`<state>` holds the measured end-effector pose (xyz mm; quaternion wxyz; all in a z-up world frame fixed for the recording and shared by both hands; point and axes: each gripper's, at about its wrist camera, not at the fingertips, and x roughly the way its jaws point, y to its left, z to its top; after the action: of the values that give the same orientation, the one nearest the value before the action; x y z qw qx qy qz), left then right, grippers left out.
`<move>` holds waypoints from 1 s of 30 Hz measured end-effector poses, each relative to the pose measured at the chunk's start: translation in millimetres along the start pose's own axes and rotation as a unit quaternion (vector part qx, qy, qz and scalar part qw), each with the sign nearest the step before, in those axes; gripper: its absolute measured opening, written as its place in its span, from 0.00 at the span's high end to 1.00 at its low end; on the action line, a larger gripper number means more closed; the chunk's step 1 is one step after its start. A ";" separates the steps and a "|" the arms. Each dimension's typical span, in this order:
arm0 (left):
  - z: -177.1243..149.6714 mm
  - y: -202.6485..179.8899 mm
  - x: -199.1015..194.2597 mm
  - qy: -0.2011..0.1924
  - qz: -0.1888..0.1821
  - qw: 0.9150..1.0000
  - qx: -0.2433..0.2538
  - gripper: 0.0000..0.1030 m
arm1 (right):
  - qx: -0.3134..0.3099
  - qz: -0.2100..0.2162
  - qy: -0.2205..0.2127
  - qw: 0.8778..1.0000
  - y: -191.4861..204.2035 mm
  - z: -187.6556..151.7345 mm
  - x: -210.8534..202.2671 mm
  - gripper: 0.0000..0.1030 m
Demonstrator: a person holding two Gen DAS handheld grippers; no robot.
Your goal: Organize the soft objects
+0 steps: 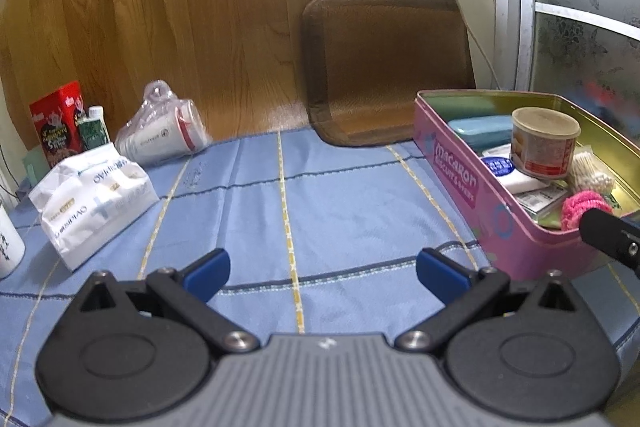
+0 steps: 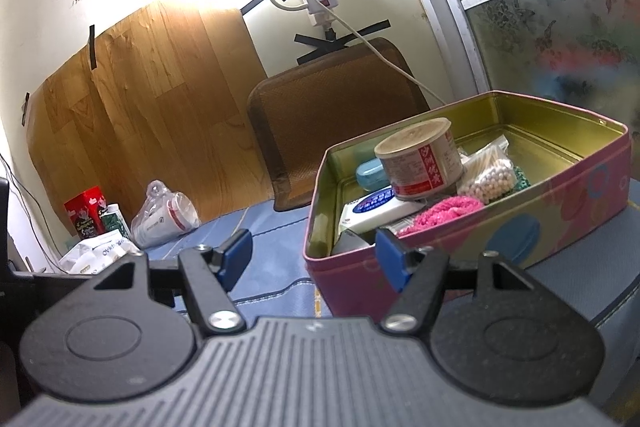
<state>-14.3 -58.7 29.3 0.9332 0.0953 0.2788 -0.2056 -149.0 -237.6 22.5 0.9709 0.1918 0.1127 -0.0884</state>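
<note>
Pink tin [image 2: 500, 227] on blue-clothed table [image 1: 320, 195], lid off to take soft items.

Pink scrunchie [image 2: 448, 211] inside tin, near front wall.

Tissue pack [image 1: 92, 195] well left of tin, not yet sorted.

Right claw [image 2: 316, 259] jaws apart, empty, poised at tin's front corner, likely for reach-in.

Left claw [image 1: 322, 277] jaws apart, empty, over cloth left of tin.

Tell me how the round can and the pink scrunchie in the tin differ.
The can is a rigid cylinder, cream with a red label; the scrunchie is a fluffy, all-pink ring. The can sits propped and tilted on a white packet; the scrunchie lies low by the tin's near wall. Both are inside the same pink tin.
</note>
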 end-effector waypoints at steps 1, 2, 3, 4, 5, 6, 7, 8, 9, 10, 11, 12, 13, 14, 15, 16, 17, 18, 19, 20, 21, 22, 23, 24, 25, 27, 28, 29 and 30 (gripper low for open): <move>-0.6 0.8 1.3 0.004 -0.001 1.000 -0.001 0.00 | 0.000 0.000 0.000 1.000 0.2 -0.1 0.0 0.32; -1.1 1.1 2.6 0.007 -0.001 1.000 -0.002 0.00 | 0.000 0.000 0.000 1.000 0.5 -0.1 0.0 0.32; -1.5 1.4 3.7 0.009 0.000 1.000 -0.002 0.00 | -0.001 0.000 0.000 1.000 0.6 -0.1 0.1 0.32; -1.9 2.0 4.7 0.012 0.000 1.000 -0.003 0.00 | 0.000 -0.001 0.000 1.000 0.8 -0.2 0.1 0.32; -2.2 2.6 5.6 0.014 -0.001 1.000 -0.004 0.00 | 0.000 -0.001 0.001 1.000 0.5 -0.1 0.3 0.32; -2.4 2.7 5.9 0.015 -0.001 1.000 -0.004 0.00 | 0.000 -0.001 0.001 1.000 0.5 -0.2 0.4 0.32; -2.5 3.2 6.2 0.016 -0.002 1.000 -0.004 0.00 | 0.001 -0.002 0.001 1.000 0.7 -0.6 0.4 0.32; -2.7 3.4 6.4 0.016 -0.002 1.000 -0.004 0.00 | 0.001 -0.002 0.001 1.000 0.7 -0.6 0.4 0.32; -2.8 3.1 6.5 0.017 -0.001 1.000 -0.004 0.00 | 0.001 -0.002 0.001 1.000 0.7 -1.1 0.6 0.32; -2.8 3.2 6.9 0.018 -0.001 1.000 -0.004 0.00 | 0.001 -0.002 0.001 1.000 0.6 -1.0 0.6 0.32; -2.8 3.0 7.7 0.019 -0.002 1.000 -0.003 0.00 | 0.001 -0.002 0.001 1.000 0.6 -1.0 0.6 0.32; -3.0 3.0 8.0 0.020 -0.002 1.000 -0.002 0.00 | 0.001 -0.002 0.001 1.000 0.7 -1.0 0.5 0.32; -3.2 3.2 8.7 0.022 -0.003 1.000 -0.002 0.00 | 0.002 -0.002 0.001 1.000 0.8 -1.0 0.4 0.32; -3.2 3.4 9.2 0.023 -0.004 1.000 -0.002 0.00 | 0.002 -0.003 0.001 1.000 0.6 -0.9 0.5 0.32; -3.4 3.8 9.5 0.025 -0.004 1.000 -0.002 0.00 | 0.002 -0.003 0.000 1.000 0.4 -0.8 0.5 0.32; -3.5 3.4 9.7 0.026 -0.005 1.000 -0.002 0.00 | 0.002 -0.003 0.000 1.000 0.5 -0.9 0.5 0.32; -3.3 3.6 10.3 0.026 -0.005 1.000 -0.001 0.00 | 0.002 -0.003 0.001 1.000 0.4 -0.8 0.5 0.32; -3.3 3.2 10.5 0.027 -0.004 1.000 0.001 0.00 | 0.002 -0.003 0.001 1.000 0.4 -0.8 0.5 0.32; -3.4 3.4 10.7 0.027 -0.004 1.000 0.002 0.00 | 0.003 -0.003 0.000 1.000 0.8 -0.9 0.3 0.32; -3.7 3.0 10.6 0.028 -0.004 1.000 0.003 0.00 | 0.003 -0.003 0.000 1.000 0.7 -0.9 0.3 0.32; -3.9 2.8 10.7 0.028 -0.004 1.000 0.003 0.00 | 0.003 -0.003 0.000 1.000 0.5 -0.8 0.3 0.32; -4.1 2.8 10.7 0.029 -0.004 1.000 0.004 0.00 | 0.003 -0.003 0.000 1.000 0.6 -0.7 0.4 0.32; -4.2 2.8 10.9 0.029 -0.004 1.000 0.004 0.00 | 0.003 -0.003 0.000 1.000 0.4 -0.7 0.3 0.32; -4.4 3.0 11.3 0.030 -0.004 1.000 0.005 0.00 | 0.003 -0.003 0.000 1.000 0.3 -0.6 0.5 0.32; -4.6 2.6 11.5 0.031 -0.003 1.000 0.004 0.00 | 0.003 -0.003 0.001 1.000 0.1 -0.4 0.7 0.32; -4.8 3.2 11.9 0.032 -0.003 0.999 0.005 0.00 | 0.003 -0.002 0.001 1.000 -0.3 -0.6 0.8 0.32; -4.7 3.4 12.3 0.033 -0.003 0.999 0.005 0.00 | 0.003 -0.002 0.001 1.000 -0.4 -0.6 0.6 0.32; -4.7 3.3 12.6 0.034 -0.003 0.999 0.006 0.00 | 0.003 -0.002 0.001 1.000 -0.4 -0.7 0.4 0.32; -4.7 3.2 12.9 0.034 -0.003 0.999 0.006 0.00 | 0.003 -0.003 0.001 1.000 0.3 -1.0 0.5 0.32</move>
<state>-5.4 -58.7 18.4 0.9219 0.1073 0.3097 -0.2063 -148.6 -237.0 21.5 0.9701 0.1944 0.1135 -0.0913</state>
